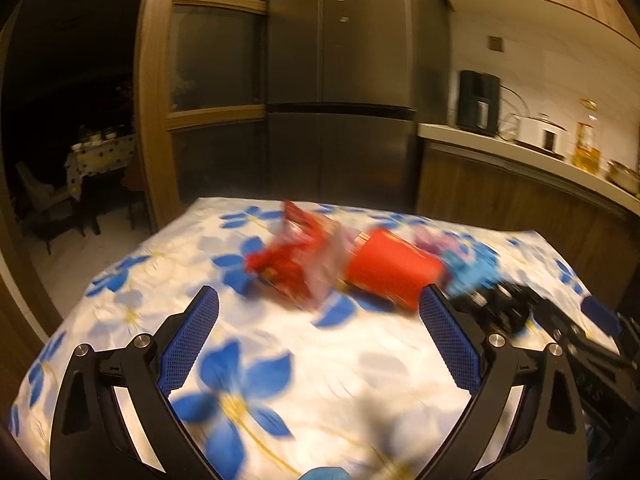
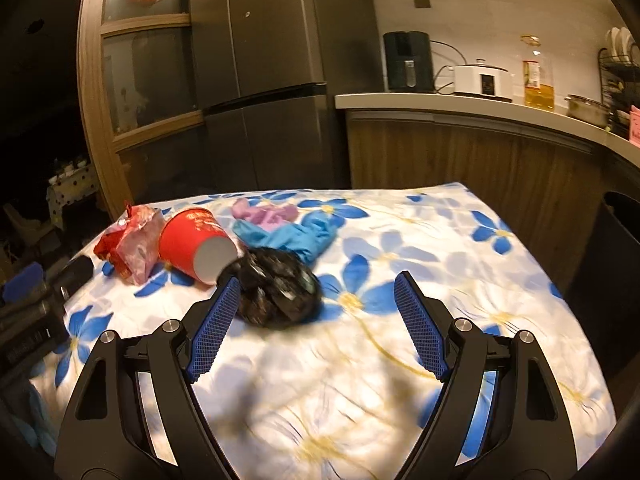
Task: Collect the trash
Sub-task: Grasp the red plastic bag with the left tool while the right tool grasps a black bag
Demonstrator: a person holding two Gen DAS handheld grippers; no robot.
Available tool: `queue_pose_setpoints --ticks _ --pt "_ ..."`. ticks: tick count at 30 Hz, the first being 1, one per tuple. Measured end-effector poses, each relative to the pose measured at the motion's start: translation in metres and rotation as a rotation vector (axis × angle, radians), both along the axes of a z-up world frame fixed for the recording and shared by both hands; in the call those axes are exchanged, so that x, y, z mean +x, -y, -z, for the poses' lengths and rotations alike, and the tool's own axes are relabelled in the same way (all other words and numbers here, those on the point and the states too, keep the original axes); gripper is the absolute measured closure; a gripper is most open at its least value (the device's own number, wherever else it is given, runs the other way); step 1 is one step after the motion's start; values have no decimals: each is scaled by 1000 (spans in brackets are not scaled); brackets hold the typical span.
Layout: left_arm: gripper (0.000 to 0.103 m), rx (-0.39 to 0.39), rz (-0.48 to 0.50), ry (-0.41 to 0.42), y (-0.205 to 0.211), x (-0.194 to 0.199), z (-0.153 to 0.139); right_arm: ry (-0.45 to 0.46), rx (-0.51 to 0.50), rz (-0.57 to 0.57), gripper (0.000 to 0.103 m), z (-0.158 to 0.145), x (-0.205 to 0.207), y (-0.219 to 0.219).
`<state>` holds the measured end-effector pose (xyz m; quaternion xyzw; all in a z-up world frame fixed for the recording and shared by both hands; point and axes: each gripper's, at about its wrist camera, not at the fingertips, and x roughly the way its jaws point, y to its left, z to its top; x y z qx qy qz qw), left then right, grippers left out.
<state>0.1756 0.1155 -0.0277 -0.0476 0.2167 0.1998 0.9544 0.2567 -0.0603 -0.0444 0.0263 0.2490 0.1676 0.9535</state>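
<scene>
In the left wrist view the left gripper (image 1: 318, 300) fills the lower frame with its blue-padded jaws spread wide and nothing between them, above a table (image 1: 360, 392) covered in a white cloth with blue flowers. The trash sits in the middle of that frame, blurred: a crumpled red wrapper (image 1: 286, 268) to the left, touching a red paper cup (image 1: 390, 270) lying on its side, with a blue glove (image 1: 474, 268) at the cup's right. The right wrist view shows the right gripper (image 2: 316, 286) low in the frame, its jaws also spread and empty. Just beyond its left finger lies a crumpled black bag (image 2: 280, 292), close against the cup's open mouth. Behind it sit the glove and a small purple piece (image 2: 266, 212). A dark bin (image 2: 612, 264) stands beside the table at the right edge.
</scene>
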Motion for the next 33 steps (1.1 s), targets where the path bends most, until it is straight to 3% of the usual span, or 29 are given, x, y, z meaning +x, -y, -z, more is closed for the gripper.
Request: queue_pose_setpoints --ticks 6,10,14,18,21,23,27,32,33 --pt "7 -25 -38 -4 -29 27 -5 -39 0 -27 29 7 23 -21" --pt "7 -6 -48 -20 -36 43 -4 -87 -26 -58 53 19 31 -32" --pt "7 -20 -36 -38 -43 56 1 -81 -10 -80 64 21 29 -31" --pt "7 -49 -14 -60 -49 68 8 -72 -5 -77 67 21 25 -29" --pt "13 -74 14 -84 -53 76 13 -75 2 -74 67 21 24 -27" --pt "26 -105 32 -115 -57 82 20 -77 3 -74 67 22 24 -26" --pt "42 -162 34 -157 -66 87 31 -74 -2 -76 67 22 22 -27" --pt "75 -176 42 -194 -67 91 39 -73 -3 -76 67 22 22 -27" --pt "78 -177 46 -198 -67 91 41 -73 -2 -76 67 22 22 -27"
